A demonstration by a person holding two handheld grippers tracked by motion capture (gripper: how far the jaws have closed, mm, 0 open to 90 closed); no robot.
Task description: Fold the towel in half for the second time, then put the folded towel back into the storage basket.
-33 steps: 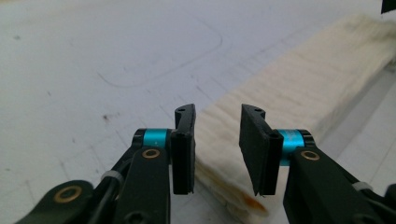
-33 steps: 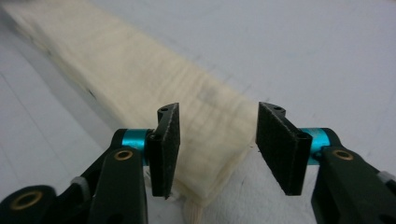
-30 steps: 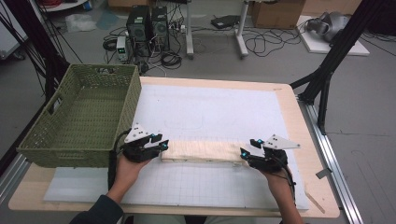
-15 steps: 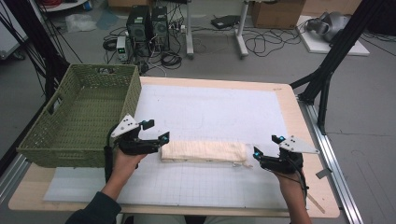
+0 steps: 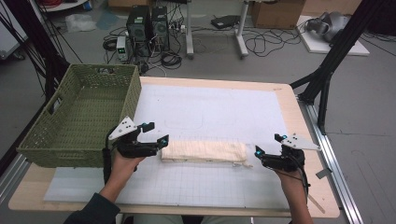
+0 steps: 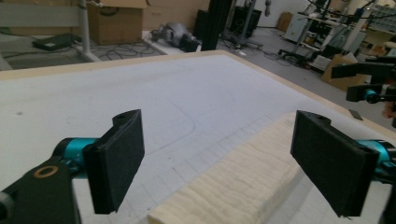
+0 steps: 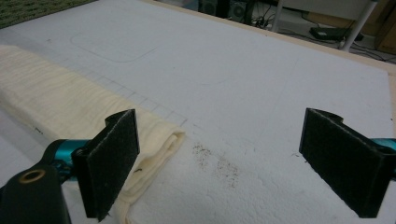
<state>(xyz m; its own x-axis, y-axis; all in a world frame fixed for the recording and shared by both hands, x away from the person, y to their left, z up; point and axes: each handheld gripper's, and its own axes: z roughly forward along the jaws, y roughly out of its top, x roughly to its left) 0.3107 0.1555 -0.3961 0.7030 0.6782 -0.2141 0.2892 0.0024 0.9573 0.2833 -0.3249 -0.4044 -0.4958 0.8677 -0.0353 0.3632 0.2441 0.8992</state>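
The folded cream towel lies low in the frame's middle on the counter; left tongs and right tongs have just been opening, nothing gripped, one at each end

Both hand-held grippers just opened
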